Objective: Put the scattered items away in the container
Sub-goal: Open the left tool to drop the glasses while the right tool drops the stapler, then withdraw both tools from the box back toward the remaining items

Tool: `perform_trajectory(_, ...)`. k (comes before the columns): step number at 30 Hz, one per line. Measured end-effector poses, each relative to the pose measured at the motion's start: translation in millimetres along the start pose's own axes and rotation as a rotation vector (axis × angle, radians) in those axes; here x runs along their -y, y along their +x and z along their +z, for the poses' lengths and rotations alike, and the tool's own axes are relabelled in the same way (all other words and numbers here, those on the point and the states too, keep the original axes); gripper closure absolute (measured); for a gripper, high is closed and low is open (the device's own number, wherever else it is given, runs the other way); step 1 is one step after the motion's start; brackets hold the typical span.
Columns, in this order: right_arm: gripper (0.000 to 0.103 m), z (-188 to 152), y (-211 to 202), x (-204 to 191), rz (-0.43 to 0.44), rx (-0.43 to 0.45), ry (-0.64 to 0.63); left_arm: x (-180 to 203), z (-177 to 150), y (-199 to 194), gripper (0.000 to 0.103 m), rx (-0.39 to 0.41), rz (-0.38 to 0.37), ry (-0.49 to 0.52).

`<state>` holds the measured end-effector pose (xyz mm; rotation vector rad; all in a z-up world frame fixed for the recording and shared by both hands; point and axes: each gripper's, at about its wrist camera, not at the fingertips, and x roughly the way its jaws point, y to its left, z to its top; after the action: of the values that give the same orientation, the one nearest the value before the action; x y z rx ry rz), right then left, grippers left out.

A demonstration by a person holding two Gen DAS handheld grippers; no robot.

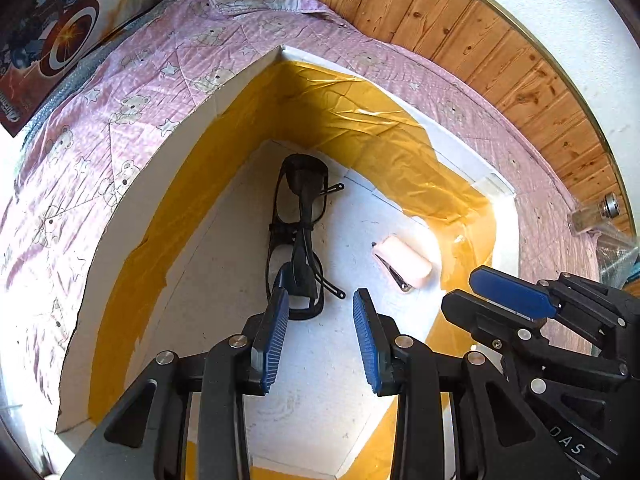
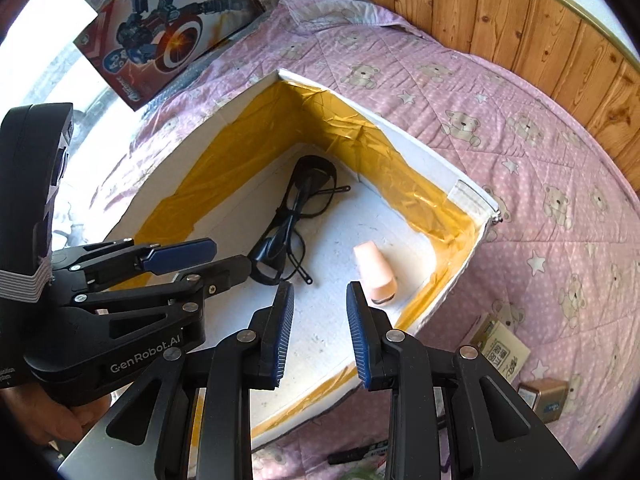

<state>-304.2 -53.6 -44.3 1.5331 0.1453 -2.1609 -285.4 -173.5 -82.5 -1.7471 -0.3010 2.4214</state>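
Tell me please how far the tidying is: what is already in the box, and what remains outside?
Done: black glasses and a pink stapler lie inside the white box. In hand: nothing; the left gripper and right gripper are both open above the box. Left: a small brown box and a paper packet lie on the pink quilt.

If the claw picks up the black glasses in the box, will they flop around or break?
The black glasses look thin-framed with slender arms, so they are probably light and a bit fragile. A black cord is tied around them, so loose parts would likely dangle. They lie flat on the box floor, so they shouldn't roll.
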Motion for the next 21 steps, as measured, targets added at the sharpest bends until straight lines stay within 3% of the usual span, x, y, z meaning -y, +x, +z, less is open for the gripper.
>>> perform_trajectory(21,0.073,-57,-57,-58,-0.014,0.066,-0.025,7,-64,-76,0.068,0.097,-0.025,0.098)
